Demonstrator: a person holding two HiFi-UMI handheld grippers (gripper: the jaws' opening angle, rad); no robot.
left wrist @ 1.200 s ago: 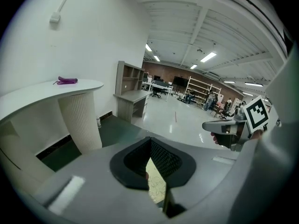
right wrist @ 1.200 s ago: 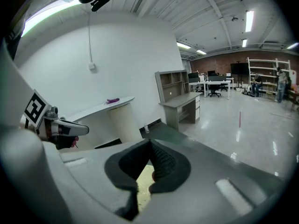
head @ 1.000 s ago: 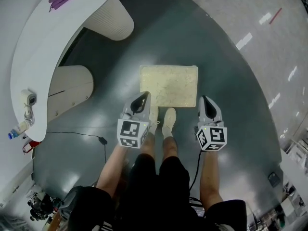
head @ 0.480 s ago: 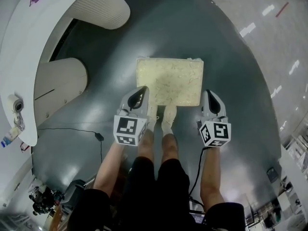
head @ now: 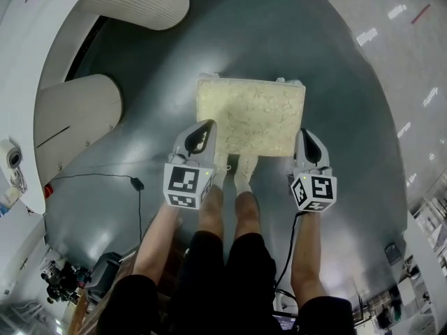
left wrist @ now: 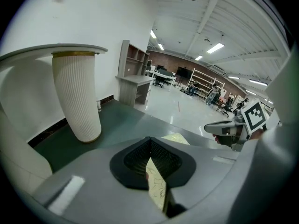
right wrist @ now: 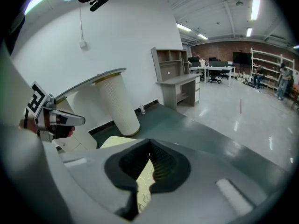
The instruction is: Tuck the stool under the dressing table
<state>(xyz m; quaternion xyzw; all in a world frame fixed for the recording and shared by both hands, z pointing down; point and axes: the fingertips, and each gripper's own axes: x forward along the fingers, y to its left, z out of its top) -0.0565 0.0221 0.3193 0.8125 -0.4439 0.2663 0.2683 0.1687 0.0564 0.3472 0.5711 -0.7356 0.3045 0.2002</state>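
The stool [head: 250, 116] has a pale yellow, rectangular cushion and stands on the dark green floor in front of my feet. Up at the left is the white curved dressing table [head: 28, 61] on ribbed pedestal legs [head: 140, 2]. My left gripper [head: 204, 125] hovers at the stool's near left corner and is shut with nothing in it. At the near right corner my right gripper [head: 305, 132] is shut and empty too. In the left gripper view the closed left gripper [left wrist: 149, 140] points past the stool [left wrist: 176, 138] toward a ribbed leg [left wrist: 77, 97]. In the right gripper view the right gripper [right wrist: 149, 144] faces the stool [right wrist: 110, 143].
A black cable with a plug [head: 137, 184] runs across the floor left of my legs. My shoes [head: 242, 169] stand just behind the stool. A second rounded pedestal [head: 70, 117] is left of the stool. A grey desk with shelves [right wrist: 177, 78] stands by the far wall.
Both grippers have come down toward the stool's near corners and stayed shut. The stool now looks larger and nearer in the head view.
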